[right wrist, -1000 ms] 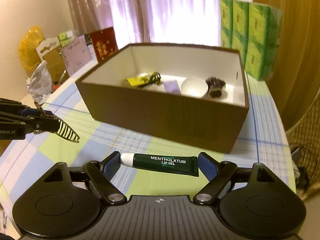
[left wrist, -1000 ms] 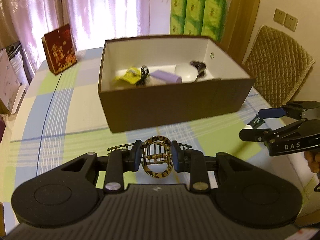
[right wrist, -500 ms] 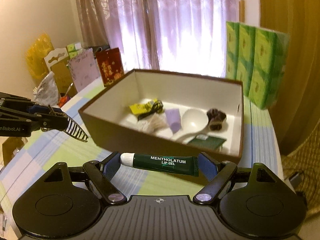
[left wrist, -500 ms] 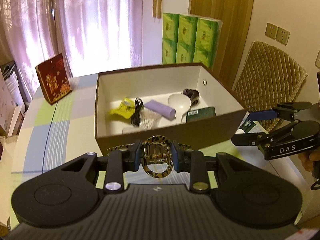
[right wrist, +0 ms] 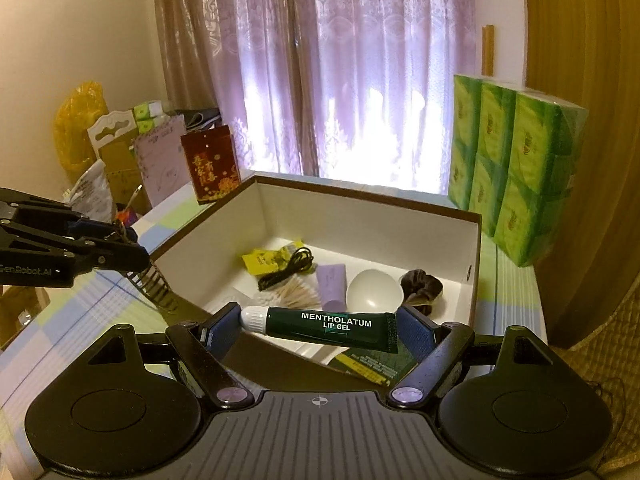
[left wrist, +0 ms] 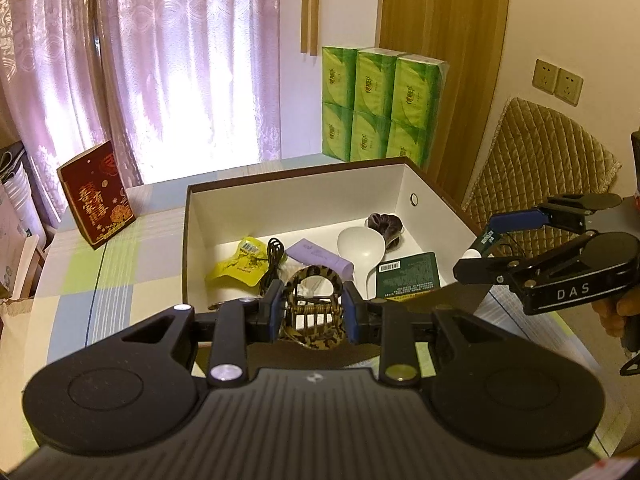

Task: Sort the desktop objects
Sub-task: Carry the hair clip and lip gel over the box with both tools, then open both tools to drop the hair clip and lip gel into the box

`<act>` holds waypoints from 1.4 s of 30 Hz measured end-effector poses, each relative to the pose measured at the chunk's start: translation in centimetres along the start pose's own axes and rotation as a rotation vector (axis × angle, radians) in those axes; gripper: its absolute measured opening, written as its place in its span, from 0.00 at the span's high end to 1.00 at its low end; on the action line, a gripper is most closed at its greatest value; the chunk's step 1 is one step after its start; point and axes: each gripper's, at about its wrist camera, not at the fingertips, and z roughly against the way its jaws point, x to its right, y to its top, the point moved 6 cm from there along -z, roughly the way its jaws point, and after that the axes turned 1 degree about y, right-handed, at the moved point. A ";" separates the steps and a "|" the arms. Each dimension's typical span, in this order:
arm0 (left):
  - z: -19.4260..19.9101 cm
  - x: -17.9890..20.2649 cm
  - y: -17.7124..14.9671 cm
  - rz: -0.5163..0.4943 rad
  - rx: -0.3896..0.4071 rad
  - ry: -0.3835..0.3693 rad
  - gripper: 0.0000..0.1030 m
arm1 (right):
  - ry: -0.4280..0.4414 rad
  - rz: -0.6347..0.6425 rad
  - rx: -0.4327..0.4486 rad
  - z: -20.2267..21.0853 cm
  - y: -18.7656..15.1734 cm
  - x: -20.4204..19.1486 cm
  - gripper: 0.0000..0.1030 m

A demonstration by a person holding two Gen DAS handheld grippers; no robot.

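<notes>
1. Left gripper: blue-padded fingers clamped on a leopard-print plastic hair claw clip, held in the air at the near wall of the brown cardboard box with white inside.
2. Right gripper: fingers pressed on both ends of a dark green lip gel tube with white cap, tube crosswise, over the box's near corner.
3. In the left view the right gripper hangs at the box's right wall.
4. Box contents: yellow sachet, coiled black cable, lilac tube, white plastic spoon, dark brown velvet scrunchie, flat green card packet, bundle of cotton swabs.
5. Box stands on a checked pastel tablecloth.
6. Behind the box: red gift box with gold print, stacked green tissue packs.
</notes>
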 end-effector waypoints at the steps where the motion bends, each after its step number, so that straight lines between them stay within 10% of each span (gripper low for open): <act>1: -0.3 0.0 0.2 -0.002 -0.001 0.001 0.75 | 0.001 -0.002 -0.001 -0.1 0.1 0.1 0.21; 21: -6.4 0.3 2.9 -0.030 -0.037 -0.028 0.75 | -0.021 0.012 -0.054 -4.9 1.5 4.2 0.21; 42: -16.8 1.3 0.2 -0.094 -0.348 -0.101 0.75 | 0.067 0.144 -0.350 -12.8 -0.6 6.1 0.21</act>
